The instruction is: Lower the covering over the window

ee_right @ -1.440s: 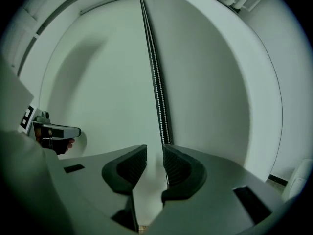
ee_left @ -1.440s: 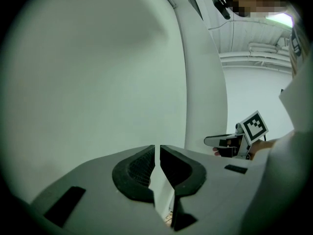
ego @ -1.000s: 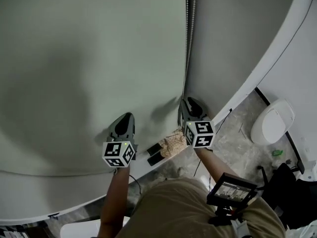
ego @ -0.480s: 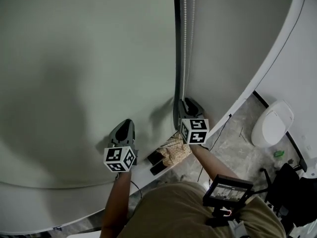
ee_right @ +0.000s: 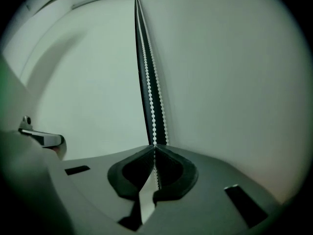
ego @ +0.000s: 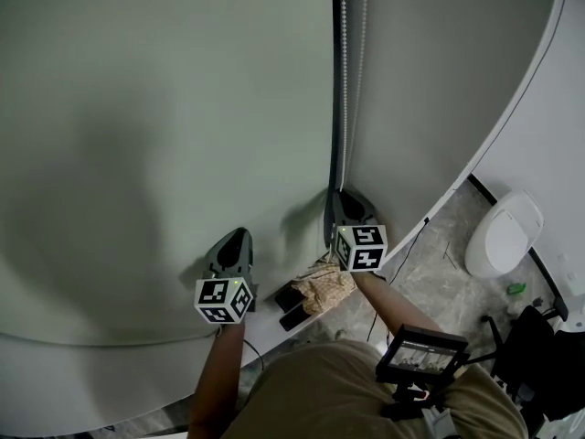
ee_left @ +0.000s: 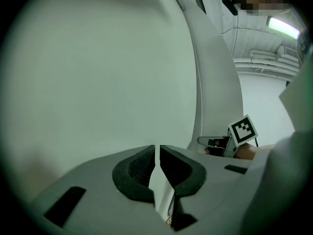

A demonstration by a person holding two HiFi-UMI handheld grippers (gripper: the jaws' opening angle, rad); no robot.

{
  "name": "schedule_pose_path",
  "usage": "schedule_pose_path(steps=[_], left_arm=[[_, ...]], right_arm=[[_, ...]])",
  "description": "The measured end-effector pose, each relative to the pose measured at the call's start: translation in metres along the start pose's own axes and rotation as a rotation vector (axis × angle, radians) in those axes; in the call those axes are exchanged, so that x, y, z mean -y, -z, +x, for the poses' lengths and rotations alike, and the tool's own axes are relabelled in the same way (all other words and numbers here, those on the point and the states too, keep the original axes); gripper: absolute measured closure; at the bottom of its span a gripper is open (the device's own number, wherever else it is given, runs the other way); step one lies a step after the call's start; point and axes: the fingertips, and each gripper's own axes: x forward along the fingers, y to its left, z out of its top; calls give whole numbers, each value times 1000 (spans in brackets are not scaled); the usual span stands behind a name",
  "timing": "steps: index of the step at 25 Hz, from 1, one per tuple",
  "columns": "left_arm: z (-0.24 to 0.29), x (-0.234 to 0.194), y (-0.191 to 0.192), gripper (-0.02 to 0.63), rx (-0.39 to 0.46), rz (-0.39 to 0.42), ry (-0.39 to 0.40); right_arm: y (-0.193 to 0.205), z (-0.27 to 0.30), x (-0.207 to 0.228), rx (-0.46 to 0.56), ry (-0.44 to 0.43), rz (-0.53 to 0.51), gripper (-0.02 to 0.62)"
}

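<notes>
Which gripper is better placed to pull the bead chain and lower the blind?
The right gripper: its jaws have just closed on the bead chain. The left gripper holds nothing and faces the blind, off to the chain's side.

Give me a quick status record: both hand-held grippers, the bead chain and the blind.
right hand-held gripper: jaws have just closed; shut on the bead chain
left hand-held gripper: jaws together, nothing between them; in front of the blind, apart from the chain
bead chain: two strands hanging in the dark gap beside the blind; one strand runs into the right jaws
blind: pale panel, left of the chain, behind the left gripper
</notes>
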Motion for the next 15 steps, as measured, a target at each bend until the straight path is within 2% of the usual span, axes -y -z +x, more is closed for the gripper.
schedule_pose_path(steps=[15], left_arm=[[18, 6, 19, 561, 22, -22, 58]], right_arm=[[32, -20, -50, -18, -200, -57, 588]])
